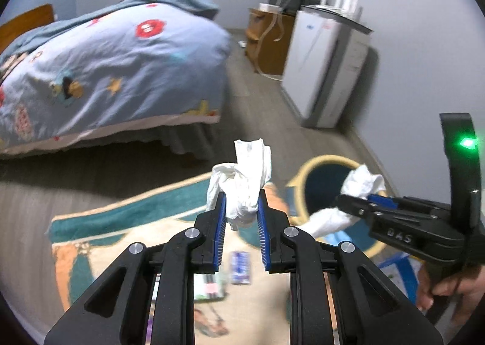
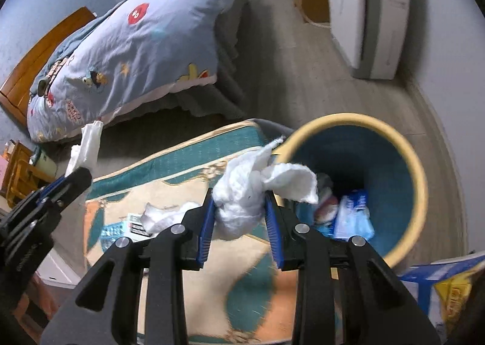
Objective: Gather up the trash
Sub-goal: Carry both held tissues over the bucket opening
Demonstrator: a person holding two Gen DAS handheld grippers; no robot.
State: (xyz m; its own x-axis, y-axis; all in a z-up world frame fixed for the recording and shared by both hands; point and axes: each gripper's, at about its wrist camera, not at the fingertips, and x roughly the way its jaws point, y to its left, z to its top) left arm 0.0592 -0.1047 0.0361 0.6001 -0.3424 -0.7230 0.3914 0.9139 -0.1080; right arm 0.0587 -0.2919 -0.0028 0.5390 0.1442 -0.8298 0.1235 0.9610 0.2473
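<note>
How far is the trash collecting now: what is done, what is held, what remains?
Done: some trash already lies in the bin. In hand: the left tool and right tool each grip a tissue. Left: dropping both, then another tissue and wrappers on the rug.

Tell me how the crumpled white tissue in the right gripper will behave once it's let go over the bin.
The crumpled white tissue wad looks soft and floppy: loose flaps droop past the right gripper. It is probably very light, so it may drift instead of dropping straight. It could snag on the round blue bin's cream rim, which it hangs beside.
</note>
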